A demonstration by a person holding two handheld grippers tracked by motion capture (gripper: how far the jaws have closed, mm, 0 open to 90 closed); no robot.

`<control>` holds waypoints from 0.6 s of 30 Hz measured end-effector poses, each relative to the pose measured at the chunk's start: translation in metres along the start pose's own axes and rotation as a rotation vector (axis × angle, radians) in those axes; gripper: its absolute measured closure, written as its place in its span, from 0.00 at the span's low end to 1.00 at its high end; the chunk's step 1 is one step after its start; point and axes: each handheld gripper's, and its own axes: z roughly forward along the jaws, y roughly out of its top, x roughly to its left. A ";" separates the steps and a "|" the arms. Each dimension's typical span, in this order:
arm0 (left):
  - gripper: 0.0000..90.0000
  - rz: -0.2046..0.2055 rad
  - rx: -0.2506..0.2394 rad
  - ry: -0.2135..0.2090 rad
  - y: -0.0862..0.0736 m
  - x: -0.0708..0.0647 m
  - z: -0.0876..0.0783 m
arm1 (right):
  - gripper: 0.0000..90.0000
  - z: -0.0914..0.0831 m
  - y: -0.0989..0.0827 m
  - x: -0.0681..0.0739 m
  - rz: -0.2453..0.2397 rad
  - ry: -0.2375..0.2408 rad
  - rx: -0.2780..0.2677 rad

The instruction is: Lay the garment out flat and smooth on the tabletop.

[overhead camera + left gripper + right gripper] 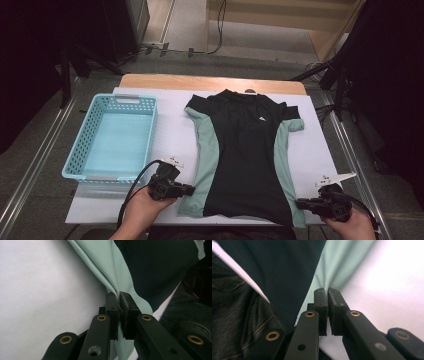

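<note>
step: I have both bottom corners of the black and mint-green cloth shirt [245,155], flat on the white table [175,135] | left gripper [190,190] pinching hem | right gripper [301,203] pinching hem | next: I lift together and fold

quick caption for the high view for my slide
Both tools, left and right, pinch the bottom corners of a black and mint shirt lying flat beside a blue basket.
</note>
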 end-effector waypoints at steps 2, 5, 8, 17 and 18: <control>0.93 0.003 -0.020 0.000 -0.001 -0.002 -0.002 | 0.89 -0.004 -0.001 0.003 -0.027 0.010 -0.031; 0.80 0.029 -0.055 0.006 0.002 -0.005 -0.005 | 0.77 -0.009 0.001 0.002 -0.024 0.010 -0.093; 0.72 0.056 -0.087 0.026 0.006 -0.006 -0.006 | 0.66 -0.010 0.003 0.000 -0.013 -0.016 -0.128; 0.55 0.087 -0.154 0.080 0.016 0.000 -0.006 | 0.48 -0.006 0.017 -0.006 -0.041 -0.077 -0.191; 0.53 0.092 -0.162 0.084 0.017 0.001 -0.006 | 0.47 -0.006 0.018 -0.007 -0.036 -0.079 -0.194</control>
